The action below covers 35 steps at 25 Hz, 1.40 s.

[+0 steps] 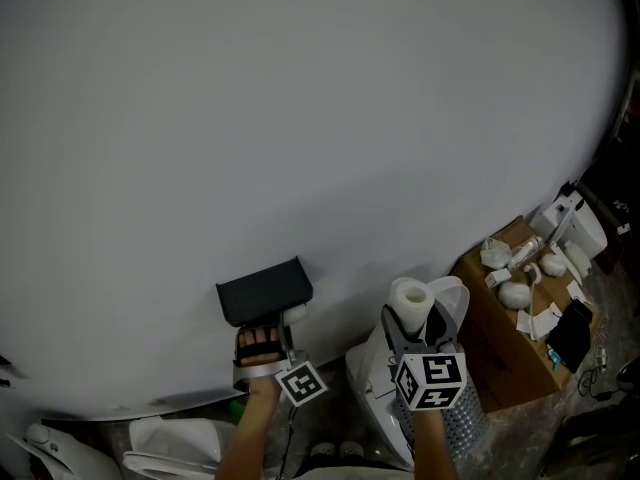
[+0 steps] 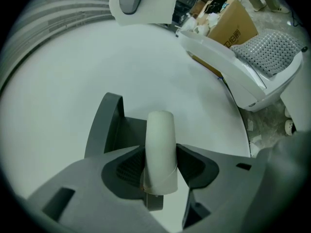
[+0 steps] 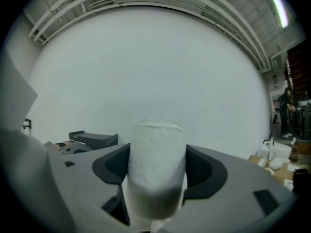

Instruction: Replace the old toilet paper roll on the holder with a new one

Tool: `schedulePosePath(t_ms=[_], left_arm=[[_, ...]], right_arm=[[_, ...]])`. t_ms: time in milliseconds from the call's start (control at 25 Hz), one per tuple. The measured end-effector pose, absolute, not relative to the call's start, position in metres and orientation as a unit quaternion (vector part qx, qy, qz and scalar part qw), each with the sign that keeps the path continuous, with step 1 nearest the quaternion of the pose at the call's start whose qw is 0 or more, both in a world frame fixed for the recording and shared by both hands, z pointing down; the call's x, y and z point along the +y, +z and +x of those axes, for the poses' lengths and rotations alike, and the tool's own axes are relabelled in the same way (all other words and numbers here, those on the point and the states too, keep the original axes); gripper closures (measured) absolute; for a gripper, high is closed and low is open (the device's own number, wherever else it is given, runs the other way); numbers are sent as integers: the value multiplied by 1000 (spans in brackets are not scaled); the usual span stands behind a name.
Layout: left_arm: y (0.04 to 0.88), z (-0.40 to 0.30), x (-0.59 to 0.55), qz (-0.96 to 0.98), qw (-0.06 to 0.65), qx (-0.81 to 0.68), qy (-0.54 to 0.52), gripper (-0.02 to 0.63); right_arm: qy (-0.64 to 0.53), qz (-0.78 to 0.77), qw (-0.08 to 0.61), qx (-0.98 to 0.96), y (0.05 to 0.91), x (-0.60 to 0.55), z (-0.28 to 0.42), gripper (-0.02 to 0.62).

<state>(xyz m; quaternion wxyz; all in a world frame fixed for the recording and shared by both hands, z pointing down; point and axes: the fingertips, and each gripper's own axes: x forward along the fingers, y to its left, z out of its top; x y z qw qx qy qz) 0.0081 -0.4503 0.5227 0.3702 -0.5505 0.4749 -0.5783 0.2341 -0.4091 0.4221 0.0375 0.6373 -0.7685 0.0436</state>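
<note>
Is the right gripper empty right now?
No, the right gripper is closed on a full white toilet paper roll standing between its jaws.

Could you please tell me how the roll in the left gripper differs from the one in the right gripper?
The old tube is slim, bare and smooth. The new roll is thick, full and softly wrinkled. The old tube sits close by the dark holder, while the new roll is held away from it, to the right. Both are pale cylinders, each gripped between jaws: the left gripper has the tube and the right gripper has the roll.
</note>
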Motion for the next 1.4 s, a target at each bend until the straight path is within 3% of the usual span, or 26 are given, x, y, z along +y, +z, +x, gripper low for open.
schedulePosePath(t_ms=[520,800,1120,1400], left_arm=[[524,99,-469,-607,387,442,-535,403],[501,136,-447,-693,353,447,-443,403],[452,113,-410,-789,242,486,-289,405],[407,47,-382,-793,193,555,-162,405]], right_arm=[[46,662,47,-746,427,-403,276,279],[46,669,47,-741,427,-398,289,279],[44,642,47,-764,427,-400,257,279],[46,606,46,-793,429,-402,210,279]])
